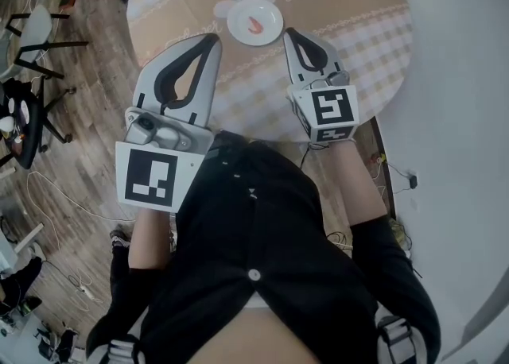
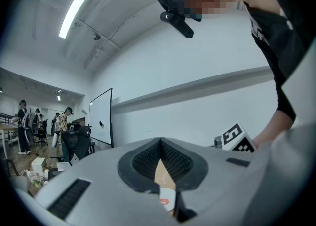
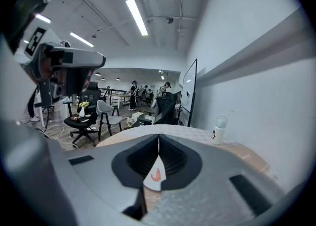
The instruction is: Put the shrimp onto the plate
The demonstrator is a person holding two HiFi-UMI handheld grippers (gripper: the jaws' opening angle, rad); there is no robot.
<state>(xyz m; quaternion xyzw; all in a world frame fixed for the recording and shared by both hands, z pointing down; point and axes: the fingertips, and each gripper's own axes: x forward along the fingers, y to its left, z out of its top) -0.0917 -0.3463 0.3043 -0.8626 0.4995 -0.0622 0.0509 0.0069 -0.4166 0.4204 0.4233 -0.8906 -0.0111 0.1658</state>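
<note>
An orange shrimp [image 1: 254, 24] lies on a small white plate [image 1: 271, 12] on the round table [image 1: 366, 29], near its middle. My left gripper [image 1: 215, 36] hovers over the table's near side, left of the plate, shut with nothing in it. My right gripper [image 1: 288, 32] is just right of the plate, also shut and holding nothing. The left gripper view catches the shrimp [image 2: 165, 202] on the plate [image 2: 170, 194] through the hollow below the left gripper's [image 2: 160, 139] closed tips. In the right gripper view the shrimp [image 3: 156, 174] shows the same way under the right gripper's [image 3: 158, 136] tips.
The table carries a beige checked cloth with flower print. A white bottle [image 3: 217, 130] stands on its far side. Black chairs [image 1: 32, 36] and cables lie on the wooden floor to the left. A white wall [image 1: 461, 76] runs close on the right. People stand far off in the room.
</note>
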